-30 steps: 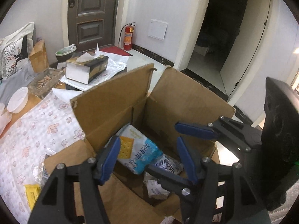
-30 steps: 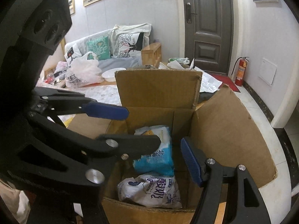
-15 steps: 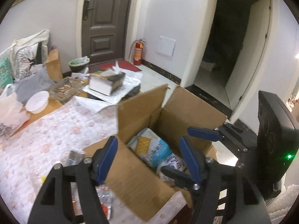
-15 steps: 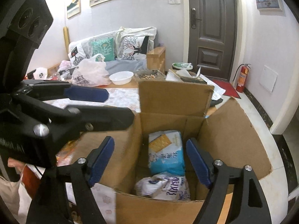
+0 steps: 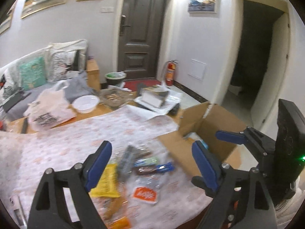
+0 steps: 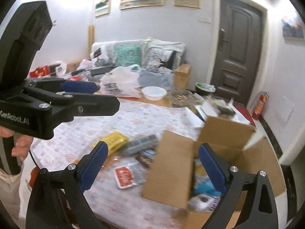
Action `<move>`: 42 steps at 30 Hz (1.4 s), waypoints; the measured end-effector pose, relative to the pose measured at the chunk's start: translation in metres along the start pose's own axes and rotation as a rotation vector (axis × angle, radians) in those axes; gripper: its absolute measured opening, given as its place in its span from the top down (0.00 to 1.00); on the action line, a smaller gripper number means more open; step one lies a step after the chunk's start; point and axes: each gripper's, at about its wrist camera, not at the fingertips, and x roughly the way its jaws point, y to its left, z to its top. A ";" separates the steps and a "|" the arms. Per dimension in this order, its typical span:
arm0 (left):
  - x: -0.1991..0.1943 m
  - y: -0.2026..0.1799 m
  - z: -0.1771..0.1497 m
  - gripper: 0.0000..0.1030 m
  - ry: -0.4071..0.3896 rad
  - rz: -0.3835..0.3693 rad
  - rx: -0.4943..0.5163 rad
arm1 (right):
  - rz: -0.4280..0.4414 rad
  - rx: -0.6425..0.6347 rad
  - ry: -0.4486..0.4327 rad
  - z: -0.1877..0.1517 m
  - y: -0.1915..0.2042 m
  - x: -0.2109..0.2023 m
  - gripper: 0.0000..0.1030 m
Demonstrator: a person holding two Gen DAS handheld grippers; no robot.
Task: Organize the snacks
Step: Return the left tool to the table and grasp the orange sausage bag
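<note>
On the patterned tablecloth (image 5: 63,145) the loose snacks lie in a heap: a yellow packet (image 5: 105,181), a grey wrapped bar (image 5: 126,160), a dark blue-ended bar (image 5: 154,168) and a clear pouch with an orange label (image 5: 144,194). The left gripper (image 5: 151,164) hangs over that heap, and its jaws have just been opening – wide now, with nothing pressed between the pads. Further right stands the cardboard box (image 5: 215,126), flaps up, at the table's edge. The right gripper (image 6: 153,164) has also just been opening; it is spread wide and empty, straddling the box's near flap (image 6: 167,173).

The likely trouble – the packets overlap, so a closing grip may take two, or slide off slick film. That upright flap could also catch a packet or a finger on the way in.

Only the right wrist view shows the box's contents: a blue-and-white biscuit pack (image 6: 204,188) and a white bag (image 6: 202,200). The left view alone shows the dark doorway (image 5: 255,53).
</note>
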 end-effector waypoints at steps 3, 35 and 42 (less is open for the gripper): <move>-0.010 0.029 -0.015 0.18 0.000 0.040 -0.037 | 0.059 -0.042 0.020 0.004 0.032 0.012 0.08; 0.059 0.181 -0.148 0.18 0.217 0.045 -0.326 | 0.204 0.177 0.369 -0.069 0.131 0.175 0.08; 0.046 0.194 -0.161 0.18 0.207 0.131 -0.312 | 0.069 0.183 0.344 -0.070 0.147 0.188 0.06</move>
